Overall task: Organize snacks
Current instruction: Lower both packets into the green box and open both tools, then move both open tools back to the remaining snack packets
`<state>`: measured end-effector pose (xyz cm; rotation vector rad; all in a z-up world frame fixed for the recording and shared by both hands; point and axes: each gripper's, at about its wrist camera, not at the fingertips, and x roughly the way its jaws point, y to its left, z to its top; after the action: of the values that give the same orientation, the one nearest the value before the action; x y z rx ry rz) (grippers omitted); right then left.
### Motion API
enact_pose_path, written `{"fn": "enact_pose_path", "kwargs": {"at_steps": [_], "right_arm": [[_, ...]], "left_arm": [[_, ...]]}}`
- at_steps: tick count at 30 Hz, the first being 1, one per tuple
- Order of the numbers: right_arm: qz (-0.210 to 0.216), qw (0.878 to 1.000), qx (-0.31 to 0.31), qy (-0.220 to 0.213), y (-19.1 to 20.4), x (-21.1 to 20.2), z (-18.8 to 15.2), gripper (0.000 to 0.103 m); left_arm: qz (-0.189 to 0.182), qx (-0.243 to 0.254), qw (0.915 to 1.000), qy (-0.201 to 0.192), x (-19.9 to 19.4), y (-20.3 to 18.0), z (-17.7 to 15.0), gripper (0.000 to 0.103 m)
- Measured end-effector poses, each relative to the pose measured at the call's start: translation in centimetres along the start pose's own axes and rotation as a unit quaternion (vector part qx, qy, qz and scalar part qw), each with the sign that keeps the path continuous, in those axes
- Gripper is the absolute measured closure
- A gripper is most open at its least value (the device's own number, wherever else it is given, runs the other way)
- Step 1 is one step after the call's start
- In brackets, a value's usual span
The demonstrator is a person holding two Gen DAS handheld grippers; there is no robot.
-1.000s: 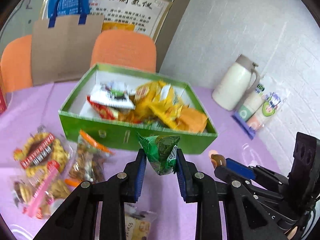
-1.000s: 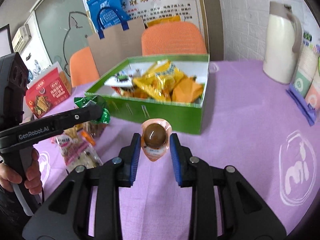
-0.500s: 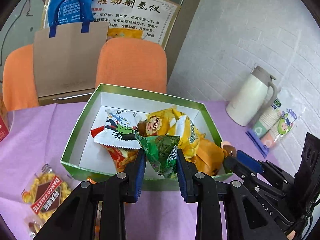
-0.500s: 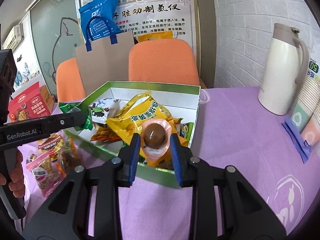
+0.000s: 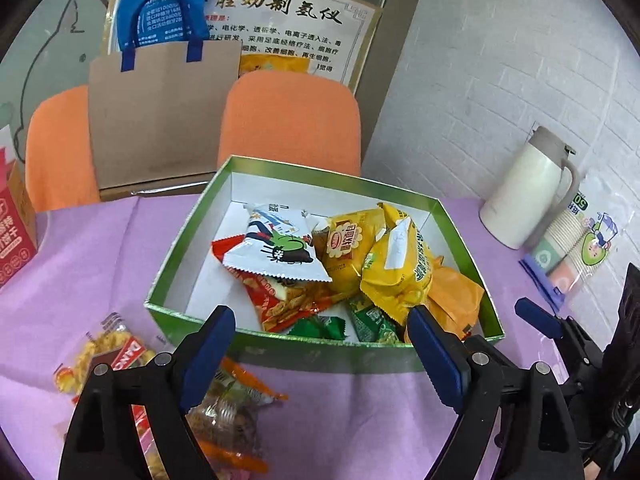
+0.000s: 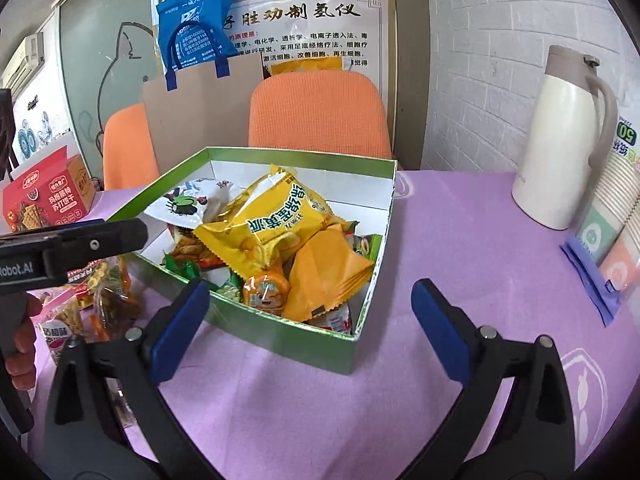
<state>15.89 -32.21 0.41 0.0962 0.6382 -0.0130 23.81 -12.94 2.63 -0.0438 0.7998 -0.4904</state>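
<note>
A green snack box stands on the purple tablecloth, filled with yellow, red and white packets. My left gripper hangs open just in front of its near wall, with nothing between its fingers. A small green packet lies inside the box by that wall. My right gripper is open too and holds nothing, near the box's front corner. An orange-lidded jelly cup rests among the packets inside. One of the left gripper's fingers reaches in from the left.
Loose snack bags lie on the cloth left of the box. A red cracker box stands far left. At the right are a white thermos and a pack of paper cups. Orange chairs and a brown bag stand behind.
Both grippers moved up to the box and opened. The green packet left the left gripper and the jelly cup left the right one; both now lie in the box.
</note>
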Motion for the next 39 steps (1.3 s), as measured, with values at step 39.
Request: {"fn": "enact_pose_path", "kwargs": {"at_steps": [39], "right_arm": [[0.046,0.989,0.01,0.141,16.5,-0.4,-8.2,0.001]], "left_arm": [[0.042,-0.166,0.9849,-0.027,-15.8,12.3,-18.6,0.013]]}}
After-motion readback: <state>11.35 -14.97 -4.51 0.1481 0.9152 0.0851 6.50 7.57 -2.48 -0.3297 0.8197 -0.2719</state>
